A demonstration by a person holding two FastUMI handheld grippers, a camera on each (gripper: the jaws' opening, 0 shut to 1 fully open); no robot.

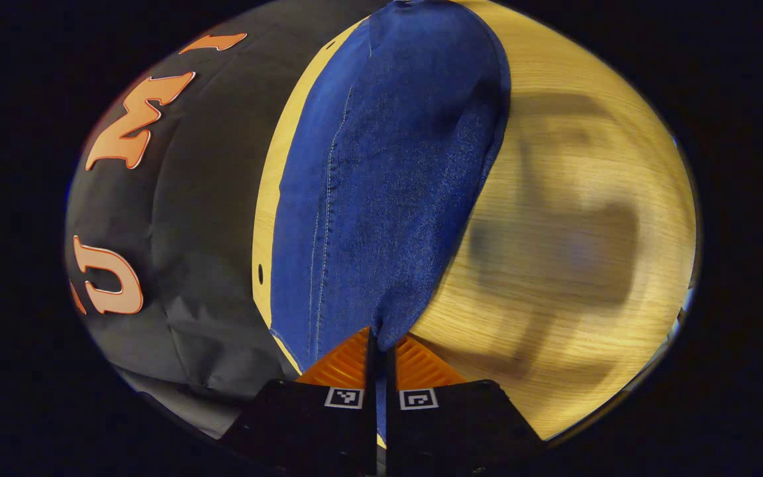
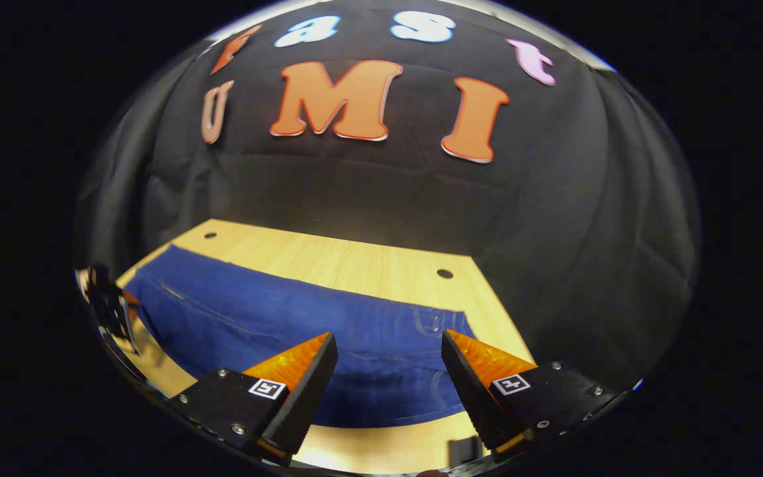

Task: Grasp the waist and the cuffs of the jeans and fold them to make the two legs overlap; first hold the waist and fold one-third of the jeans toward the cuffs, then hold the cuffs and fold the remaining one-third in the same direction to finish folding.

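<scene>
Right up against the lens in the left gripper view, the left gripper [image 1: 381, 348] has its two fingers pressed together at six o'clock with a fold of the jeans [image 1: 381, 199] pinched between them. From that pinch the blue denim rises straight toward twelve o'clock, widening into a broad panel that fills the middle of the view, a line of pale stitching running up its nine o'clock side. Wooden table [image 1: 587, 165] spreads out toward three o'clock, with blurred, dark shadows lying across it. A thin strip of the same wood shows along the denim's nine o'clock edge, a small dark hole in it, and beyond that hangs the black cloth wall [image 1: 209, 218].

Over in the right gripper view, the right gripper [image 2: 388, 368] sits at six o'clock with its fingers spread wide apart and nothing between them, poised above the near edge of the jeans [image 2: 302, 324]. The denim lies flat on the table [image 2: 355, 262], stretching from nine o'clock across to about four o'clock, a belt loop and seams visible near the four o'clock end. Far out at nine o'clock, the other gripper [image 2: 113, 311] is at the end of the fabric. Two small holes mark the tabletop toward the back, and the black wall [image 2: 381, 185] rises behind it.
</scene>
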